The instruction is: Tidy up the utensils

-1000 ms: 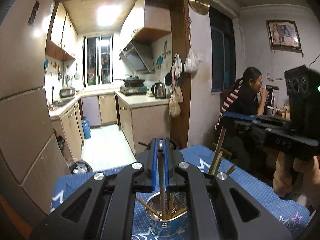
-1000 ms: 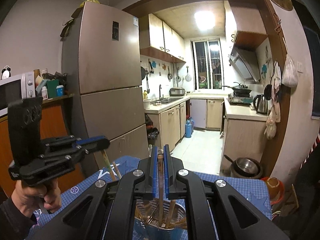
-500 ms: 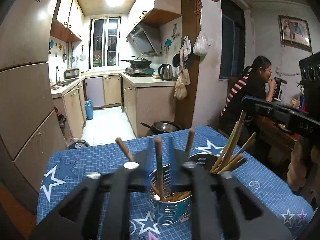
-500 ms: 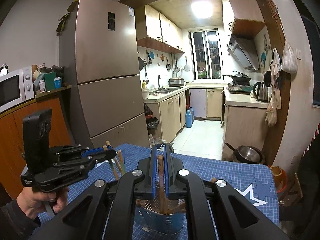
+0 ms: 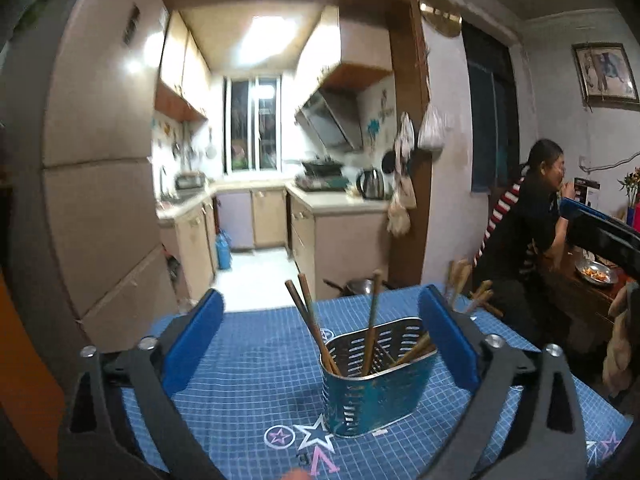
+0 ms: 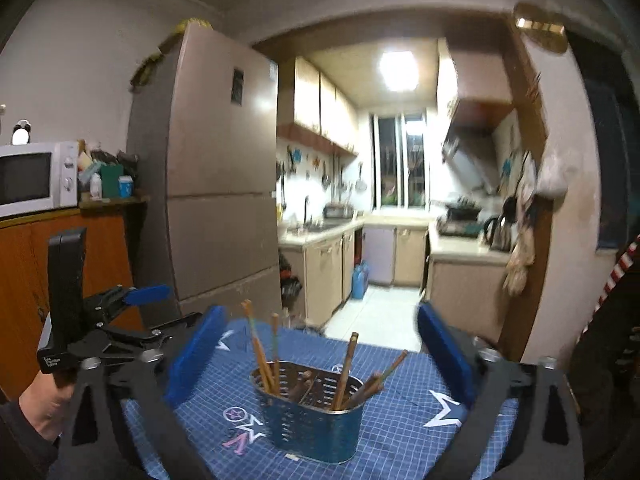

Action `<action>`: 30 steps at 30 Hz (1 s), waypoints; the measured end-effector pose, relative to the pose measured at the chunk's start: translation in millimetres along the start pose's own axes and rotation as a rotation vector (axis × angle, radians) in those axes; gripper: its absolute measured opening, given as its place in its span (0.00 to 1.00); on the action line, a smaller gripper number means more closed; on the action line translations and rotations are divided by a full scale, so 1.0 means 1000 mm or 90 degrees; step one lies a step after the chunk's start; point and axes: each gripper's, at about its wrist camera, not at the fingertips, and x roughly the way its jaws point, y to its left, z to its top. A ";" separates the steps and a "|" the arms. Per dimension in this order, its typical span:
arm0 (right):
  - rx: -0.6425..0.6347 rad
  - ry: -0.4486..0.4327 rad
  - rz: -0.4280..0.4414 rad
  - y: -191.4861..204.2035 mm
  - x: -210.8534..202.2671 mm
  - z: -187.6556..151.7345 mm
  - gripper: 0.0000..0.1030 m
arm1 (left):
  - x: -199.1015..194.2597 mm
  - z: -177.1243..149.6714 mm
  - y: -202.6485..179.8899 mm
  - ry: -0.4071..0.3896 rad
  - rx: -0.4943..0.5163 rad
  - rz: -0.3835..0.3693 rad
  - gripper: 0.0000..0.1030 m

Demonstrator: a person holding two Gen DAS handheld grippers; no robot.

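In the left wrist view, our left gripper (image 5: 320,336) stands spread wide and holds nothing. The metal holder (image 5: 378,376) sits on the blue cloth (image 5: 248,360) just ahead, between the fingers and nearer the right one. The chopsticks (image 5: 370,324) rise from it roughly upright, fanning outward.

In the right wrist view, our right gripper (image 6: 322,346) is likewise wide apart and empty, the holder (image 6: 312,412) straight ahead, low and centred. We judge both about equally near.

The left hand-held gripper (image 5: 320,336) stood wide apart, empty, above a perforated metal holder (image 5: 378,376) of chopsticks (image 5: 370,334) on the blue-clothed bench (image 5: 256,364).
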 end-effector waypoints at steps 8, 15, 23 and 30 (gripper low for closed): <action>0.023 -0.051 -0.070 0.040 -0.128 -0.053 0.96 | -0.128 -0.034 -0.035 -0.040 -0.036 0.057 0.95; 0.070 0.030 -0.148 0.061 -0.191 -0.115 0.96 | -0.193 -0.112 -0.054 0.032 -0.072 0.081 0.95; 0.079 0.083 -0.160 0.099 -0.228 -0.175 0.96 | -0.241 -0.174 -0.066 0.044 -0.105 0.093 0.95; 0.080 0.048 -0.148 0.124 -0.255 -0.196 0.96 | -0.274 -0.194 -0.076 0.020 -0.089 0.108 0.95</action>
